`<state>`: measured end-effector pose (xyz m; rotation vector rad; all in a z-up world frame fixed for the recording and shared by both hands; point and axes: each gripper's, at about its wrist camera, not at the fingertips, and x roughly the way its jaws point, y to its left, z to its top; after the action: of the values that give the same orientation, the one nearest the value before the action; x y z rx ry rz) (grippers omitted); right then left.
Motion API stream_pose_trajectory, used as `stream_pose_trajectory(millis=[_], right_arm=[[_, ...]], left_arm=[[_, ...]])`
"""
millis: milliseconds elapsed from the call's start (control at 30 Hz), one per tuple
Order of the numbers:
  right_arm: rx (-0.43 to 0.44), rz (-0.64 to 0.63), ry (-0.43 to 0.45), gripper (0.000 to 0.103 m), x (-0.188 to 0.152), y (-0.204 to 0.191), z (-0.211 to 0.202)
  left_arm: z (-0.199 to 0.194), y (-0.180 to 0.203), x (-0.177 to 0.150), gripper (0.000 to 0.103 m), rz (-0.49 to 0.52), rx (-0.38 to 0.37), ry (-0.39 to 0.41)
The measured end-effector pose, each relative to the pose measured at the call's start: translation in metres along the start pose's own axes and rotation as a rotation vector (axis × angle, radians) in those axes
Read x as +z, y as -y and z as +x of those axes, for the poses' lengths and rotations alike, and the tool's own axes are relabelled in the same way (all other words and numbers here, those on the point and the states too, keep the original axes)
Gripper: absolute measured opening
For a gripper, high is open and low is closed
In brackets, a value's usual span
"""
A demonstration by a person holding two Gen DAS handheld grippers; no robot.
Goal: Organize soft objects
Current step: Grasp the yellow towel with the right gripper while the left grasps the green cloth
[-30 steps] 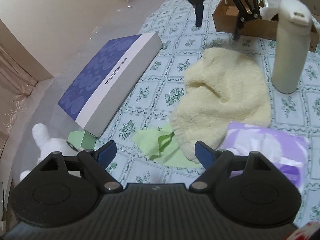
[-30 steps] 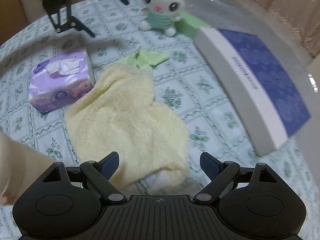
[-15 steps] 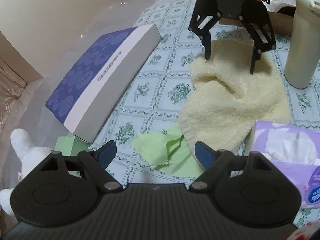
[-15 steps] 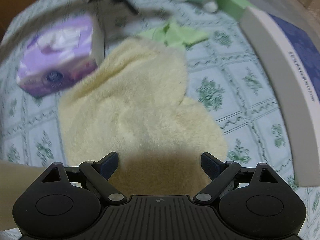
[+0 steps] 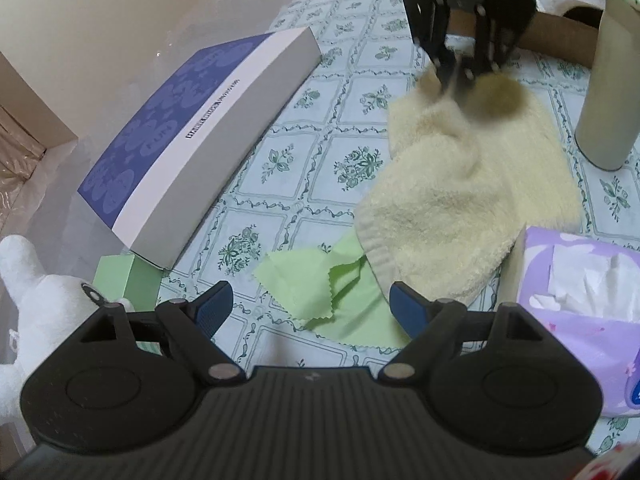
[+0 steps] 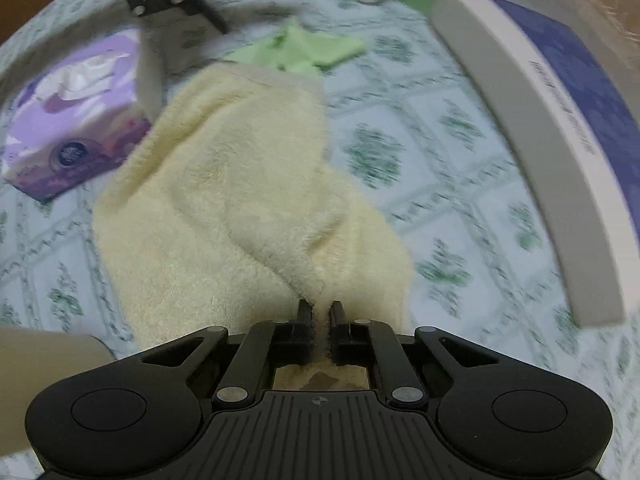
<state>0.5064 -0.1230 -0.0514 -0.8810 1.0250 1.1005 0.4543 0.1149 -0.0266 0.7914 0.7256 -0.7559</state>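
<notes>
Right gripper [image 6: 320, 316] clenched on yellow towel [image 6: 248, 184] edge; soft, light, will drape, probably drags. Left gripper [image 5: 310, 306] released, green cloth [image 5: 332, 292] just ahead.

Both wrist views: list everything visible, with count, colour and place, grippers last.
towel: 1, cream yellow, table centre, pinched at one edge
cleaning cloth: 1, light green, partly under towel
tissue pack: 1, purple, touching towel
plush bunny: 1, white, table edge
small box: 1, green, beside bunny
flat box: 1, blue and grey, resting on green box
bottle: 1, off-white, upright beside towel
cardboard box: 1, brown, behind bottle
tablecloth: 1, floral green
left gripper: open, over green cloth
right gripper: shut on towel
</notes>
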Motion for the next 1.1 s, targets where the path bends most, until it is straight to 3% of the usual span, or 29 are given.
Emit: stream_pose_trajectory(millis=[133,300,400,600,633,700,733,767,867,933,1000,1100], right_arm=[[-0.130,0.080,0.041,0.007,-0.018,0.017,-0.016],[-0.263,0.135,-0.014,0.007,-0.037,0.033,-0.019],[-0.241,0.156,0.031,0.007,-0.044,0.031,-0.021],[-0.102,0.187,0.150,0.009,-0.043,0.029,-0.019],[-0.088,0.190,0.161,0.015,-0.043,0.028,-0.018],[-0.060,0.199,0.179,0.047,-0.041,0.023,-0.017],[-0.048,0.200,0.187,0.082,-0.041,0.022,-0.016],[-0.044,0.194,0.206,0.095,-0.041,0.018,-0.015],[0.003,0.165,0.244,0.095,-0.038,0.012,-0.010],[0.004,0.149,0.222,0.096,-0.034,0.008,-0.003],[-0.013,0.116,0.191,0.098,-0.028,0.001,0.006],[0.002,0.079,0.163,0.102,-0.020,-0.006,0.017]], left_arm=[[0.010,0.002,0.001,0.084,0.017,-0.004,-0.025],[0.023,0.002,0.003,0.083,0.031,-0.016,-0.052],[0.034,0.003,0.007,0.083,0.034,-0.025,-0.054],[0.060,0.007,0.022,0.083,0.048,-0.064,-0.043],[0.063,0.009,0.024,0.083,0.056,-0.068,-0.049],[0.070,0.010,0.027,0.082,0.059,-0.078,-0.058],[0.072,0.009,0.028,0.076,0.049,-0.087,-0.059],[0.073,0.007,0.029,0.071,0.036,-0.096,-0.065],[0.072,0.005,0.029,0.048,0.016,-0.148,-0.076],[0.071,0.006,0.028,0.025,-0.005,-0.173,-0.081],[0.069,0.007,0.027,0.010,-0.031,-0.204,-0.088],[0.066,0.004,0.023,0.004,-0.078,-0.206,-0.111]])
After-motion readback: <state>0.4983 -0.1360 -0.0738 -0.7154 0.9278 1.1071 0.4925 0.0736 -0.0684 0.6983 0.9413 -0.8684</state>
